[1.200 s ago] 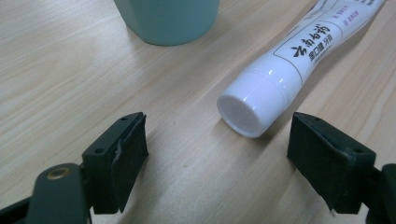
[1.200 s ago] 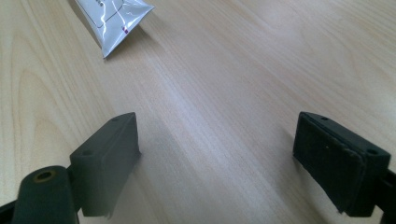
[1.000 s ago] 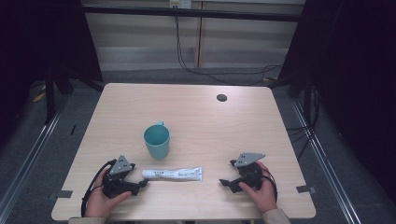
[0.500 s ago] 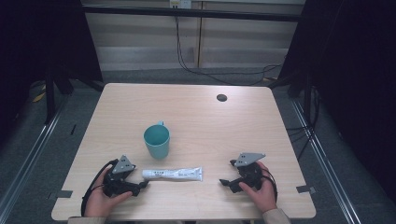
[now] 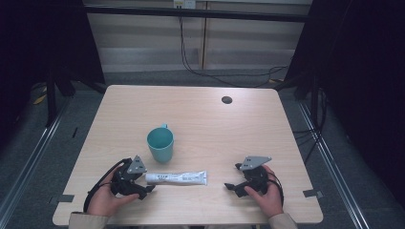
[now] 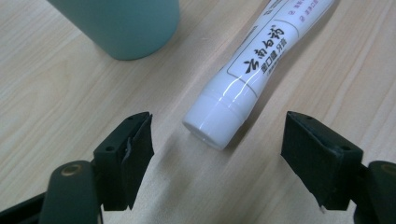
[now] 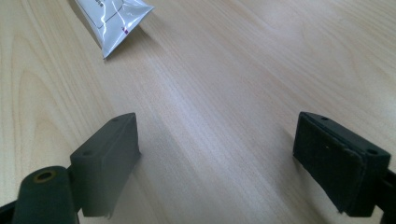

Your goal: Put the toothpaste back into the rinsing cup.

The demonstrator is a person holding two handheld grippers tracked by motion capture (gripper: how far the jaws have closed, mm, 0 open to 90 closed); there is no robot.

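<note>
A white tube [image 5: 175, 178] with black lettering lies flat near the table's front edge, cap end pointing left. Just behind it stands a teal mug [image 5: 160, 144]. My left gripper [image 5: 147, 189] is at the tube's cap end, its jaws wide apart and just now closing a little. In the left gripper view the white cap [image 6: 212, 123] lies just ahead of the jaws, untouched, with the mug [image 6: 123, 25] beyond. My right gripper [image 5: 229, 186] rests open on the table to the right of the tube; the right gripper view shows the tube's crimped end [image 7: 114, 23] well ahead.
The light wooden table [image 5: 229, 133] has a dark round cable hole [image 5: 227, 99] at the back right. Black frame posts and cables stand behind the table. A person's hands hold both grippers at the front edge.
My left gripper has lifted slightly and edged toward the tube's cap. The tube, the mug and my right gripper have stayed where they were.
</note>
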